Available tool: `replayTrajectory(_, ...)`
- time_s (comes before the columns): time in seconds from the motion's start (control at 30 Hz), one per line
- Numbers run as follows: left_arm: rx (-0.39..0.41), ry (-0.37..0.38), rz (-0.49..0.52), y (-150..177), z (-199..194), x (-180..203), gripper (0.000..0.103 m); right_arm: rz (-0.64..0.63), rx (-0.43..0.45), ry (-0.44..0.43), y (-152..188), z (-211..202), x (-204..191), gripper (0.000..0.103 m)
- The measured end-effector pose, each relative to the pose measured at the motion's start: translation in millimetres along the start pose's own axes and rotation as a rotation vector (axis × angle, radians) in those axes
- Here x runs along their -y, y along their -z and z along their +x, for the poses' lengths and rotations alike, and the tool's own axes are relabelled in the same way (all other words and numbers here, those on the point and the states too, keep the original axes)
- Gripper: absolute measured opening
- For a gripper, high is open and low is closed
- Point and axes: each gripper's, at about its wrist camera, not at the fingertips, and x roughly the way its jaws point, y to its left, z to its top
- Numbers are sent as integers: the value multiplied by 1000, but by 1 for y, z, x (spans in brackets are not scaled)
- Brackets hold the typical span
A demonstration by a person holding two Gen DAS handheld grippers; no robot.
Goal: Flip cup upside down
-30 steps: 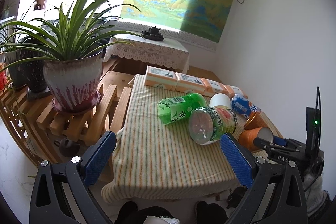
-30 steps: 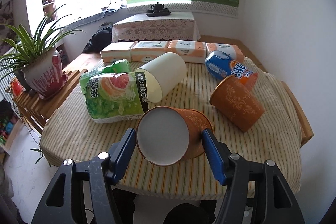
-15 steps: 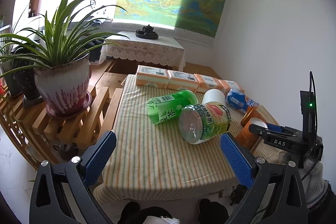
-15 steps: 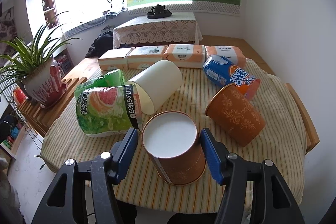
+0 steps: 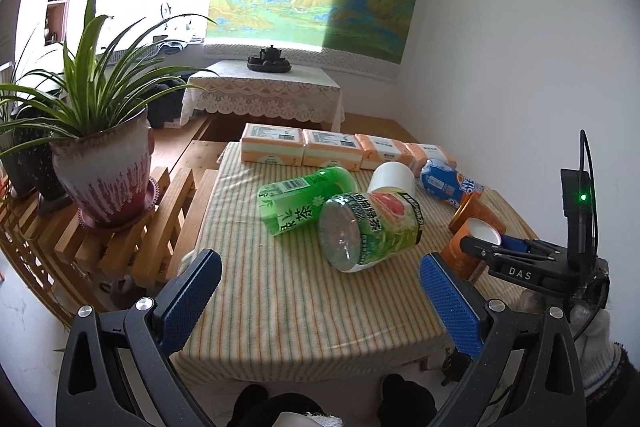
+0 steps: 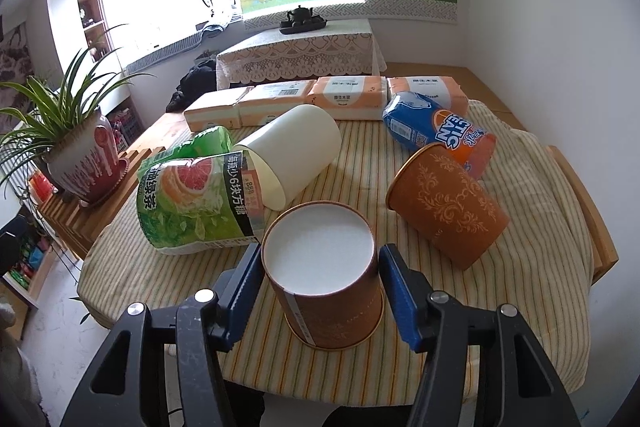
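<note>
A brown paper cup (image 6: 328, 279) stands upside down on the striped tablecloth (image 6: 360, 179), white base up, near the front edge. My right gripper (image 6: 320, 267) is shut on the cup, one blue pad on each side of it. The cup also shows in the left wrist view (image 5: 468, 247), with the right gripper (image 5: 516, 259) around it. My left gripper (image 5: 320, 303) is open and empty, held off the table's front left edge.
On the table lie a second brown cup (image 6: 448, 203), a cream cup (image 6: 292, 151), a green grapefruit-tea bottle (image 6: 196, 199), another green bottle (image 5: 296, 199) and a blue soda bottle (image 6: 432, 127). Tissue packs (image 6: 328, 99) line the far edge. A potted plant (image 5: 100, 163) stands left.
My right gripper has turned the brown cup from lying on its side to standing upside down on the cloth. The left gripper has drifted back and left a little.
</note>
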Motion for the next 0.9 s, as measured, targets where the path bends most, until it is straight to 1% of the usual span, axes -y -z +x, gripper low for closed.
replayTrajectory(0.17, 0, -6, 13, 0, 0, 8, 101, -7, 18, 7, 0, -1, 1, 55)
replayTrajectory(0.23, 1, -11, 22, -1, 0, 11, 101, -13, 28, 6, 0, -3, 0, 57)
replayTrajectory(0.27, 4, -15, 25, -1, -1, 13, 101, -14, 34, 7, 0, -4, 0, 60)
replayTrajectory(0.37, 6, -34, 36, -1, -2, 16, 101, -20, 55, 17, 0, -9, -1, 64)
replayTrajectory(0.5, 8, -49, 42, 0, -6, 16, 101, -31, 90, 35, 2, -19, -3, 73)
replayTrajectory(0.63, 20, -68, 51, 0, -11, 18, 101, -39, 126, 39, 7, -38, -7, 73)
replayTrajectory(0.77, 38, -96, 65, 1, -18, 21, 101, -45, 155, 34, 17, -57, -13, 76)
replayTrajectory(0.9, 47, -117, 72, 3, -24, 23, 101, -41, 164, 10, 27, -72, -21, 76)
